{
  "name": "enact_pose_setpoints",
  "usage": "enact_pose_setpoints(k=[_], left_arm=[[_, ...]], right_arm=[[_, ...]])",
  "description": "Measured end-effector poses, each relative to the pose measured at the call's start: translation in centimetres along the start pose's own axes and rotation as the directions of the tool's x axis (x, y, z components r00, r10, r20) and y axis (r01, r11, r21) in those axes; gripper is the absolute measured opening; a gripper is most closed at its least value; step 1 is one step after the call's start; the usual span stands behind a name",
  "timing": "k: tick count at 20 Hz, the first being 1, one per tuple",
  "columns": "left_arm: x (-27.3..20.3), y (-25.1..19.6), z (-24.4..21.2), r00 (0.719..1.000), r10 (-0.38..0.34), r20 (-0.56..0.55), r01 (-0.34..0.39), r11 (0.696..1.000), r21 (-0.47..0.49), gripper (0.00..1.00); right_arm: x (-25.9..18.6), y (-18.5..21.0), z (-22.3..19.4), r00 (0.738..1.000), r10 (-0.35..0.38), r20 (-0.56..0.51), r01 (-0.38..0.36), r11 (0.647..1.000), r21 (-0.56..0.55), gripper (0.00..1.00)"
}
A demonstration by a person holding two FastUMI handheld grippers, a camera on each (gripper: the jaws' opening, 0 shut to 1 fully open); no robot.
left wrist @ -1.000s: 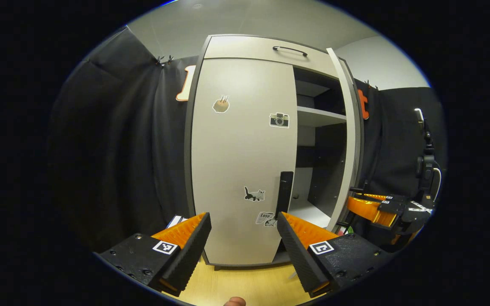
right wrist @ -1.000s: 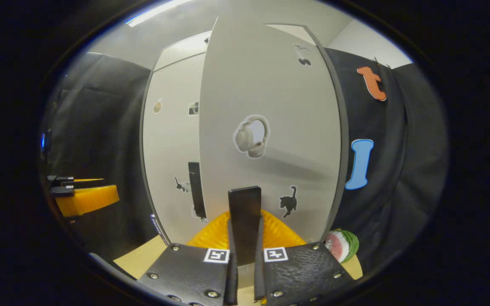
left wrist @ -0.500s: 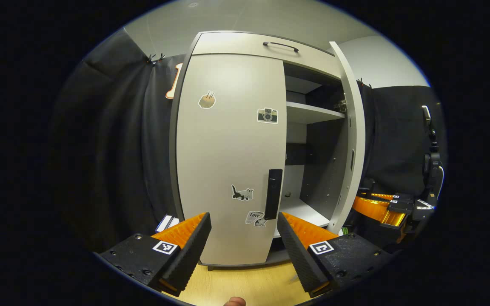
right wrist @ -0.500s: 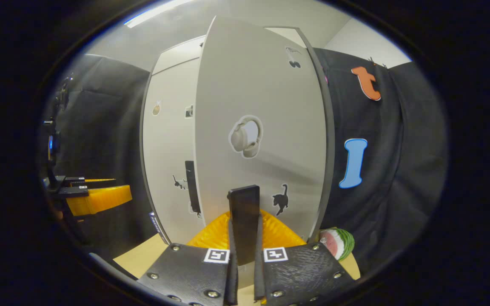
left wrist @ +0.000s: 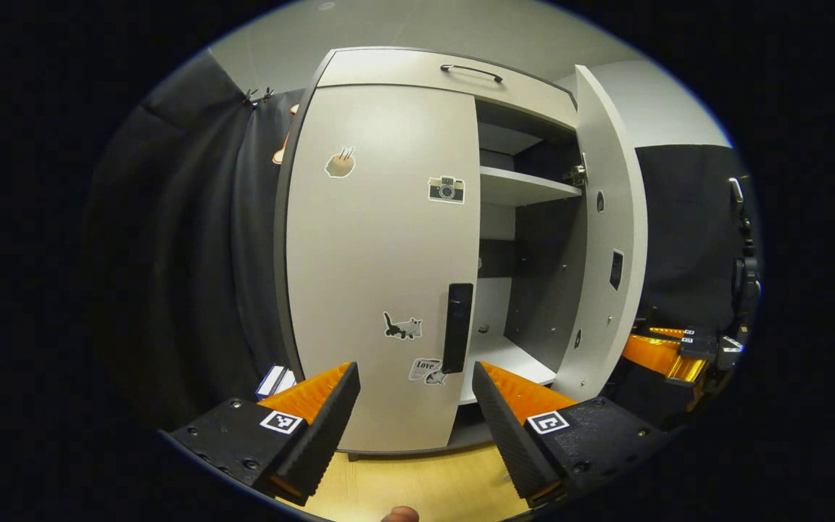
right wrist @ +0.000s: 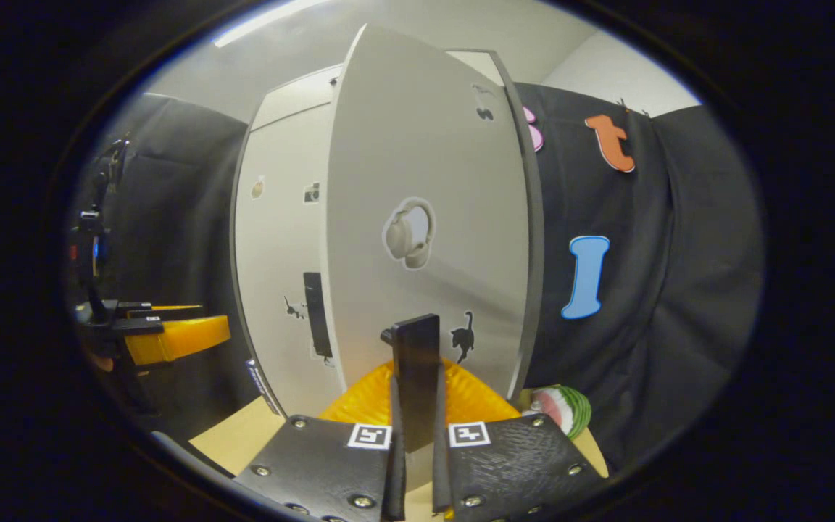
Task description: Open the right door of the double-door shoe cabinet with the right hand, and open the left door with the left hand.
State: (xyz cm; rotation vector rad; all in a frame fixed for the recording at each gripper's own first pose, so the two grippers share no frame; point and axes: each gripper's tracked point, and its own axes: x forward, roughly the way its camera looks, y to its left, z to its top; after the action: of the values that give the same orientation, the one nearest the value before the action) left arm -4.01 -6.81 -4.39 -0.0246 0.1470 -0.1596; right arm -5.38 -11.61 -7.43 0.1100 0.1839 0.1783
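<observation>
The grey shoe cabinet stands ahead with stickers on both doors. In the left gripper view the left door (left wrist: 381,254) is closed, and its black handle (left wrist: 457,328) is just beyond my open left gripper (left wrist: 415,406), slightly right of centre. The right door (left wrist: 606,246) is swung wide, baring a shelf (left wrist: 519,190). In the right gripper view my right gripper (right wrist: 416,395) is shut on the right door's black handle (right wrist: 415,362), with the door's outer face (right wrist: 425,181) behind it. Each gripper shows far off in the other's view: left gripper (right wrist: 178,337), right gripper (left wrist: 667,355).
A drawer with a bar handle (left wrist: 470,71) tops the cabinet. A watermelon-patterned object (right wrist: 559,409) lies on the wooden floor (left wrist: 417,486) by the open door's foot. A small card-like item (left wrist: 272,378) sits at the cabinet's left base. A stand (right wrist: 91,239) rises at the left.
The right door has swung further open with my right gripper still clamped on its handle. In the left gripper view the cabinet has drifted leftward and looks slightly nearer; the left gripper stays open.
</observation>
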Motion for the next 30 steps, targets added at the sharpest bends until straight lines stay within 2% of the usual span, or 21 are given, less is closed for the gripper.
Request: enact_pose_setpoints(k=[9,17,18,20,23,25,28,30], left_arm=[[0.5,-1.4,-0.4,0.999,-0.043,-0.013,0.043,0.999,0.008,0.97],[1.0,-1.5,-0.7,0.999,-0.049,-0.019,0.049,0.999,0.002,0.97],[1.1,-1.7,-0.8,0.998,-0.054,-0.019,0.054,0.999,0.003,0.97],[1.2,-2.3,-0.8,0.997,-0.067,-0.023,0.067,0.998,0.004,0.97],[1.2,-3.2,-0.9,0.996,-0.088,-0.02,0.088,0.996,0.003,0.97],[1.2,-3.5,-0.9,0.995,-0.095,-0.021,0.095,0.995,0.005,0.97],[1.9,-3.6,-1.2,0.995,-0.095,-0.025,0.095,0.996,0.004,0.97],[2.5,-3.5,-1.2,0.995,-0.092,-0.026,0.092,0.996,0.0,0.97]], right_arm=[[-1.2,-1.7,-0.1,0.999,-0.042,-0.004,0.042,0.999,-0.01,0.14],[-2.6,-5.7,-1.0,0.99,-0.139,-0.006,0.139,0.99,-0.026,0.13],[-3.1,-6.1,-0.5,0.988,-0.152,-0.001,0.152,0.988,-0.026,0.07],[-3.7,-7.0,-0.4,0.985,-0.172,-0.008,0.171,0.985,-0.037,0.07],[-4.2,-9.3,-1.5,0.972,-0.232,-0.029,0.23,0.971,-0.065,0.07],[-4.8,-11.4,-2.0,0.954,-0.296,-0.036,0.293,0.953,-0.074,0.07],[-6.7,-14.8,-2.2,0.929,-0.367,-0.037,0.365,0.93,-0.049,0.01],[-7.6,-15.0,-2.4,0.935,-0.352,-0.043,0.352,0.936,0.001,0.01]])
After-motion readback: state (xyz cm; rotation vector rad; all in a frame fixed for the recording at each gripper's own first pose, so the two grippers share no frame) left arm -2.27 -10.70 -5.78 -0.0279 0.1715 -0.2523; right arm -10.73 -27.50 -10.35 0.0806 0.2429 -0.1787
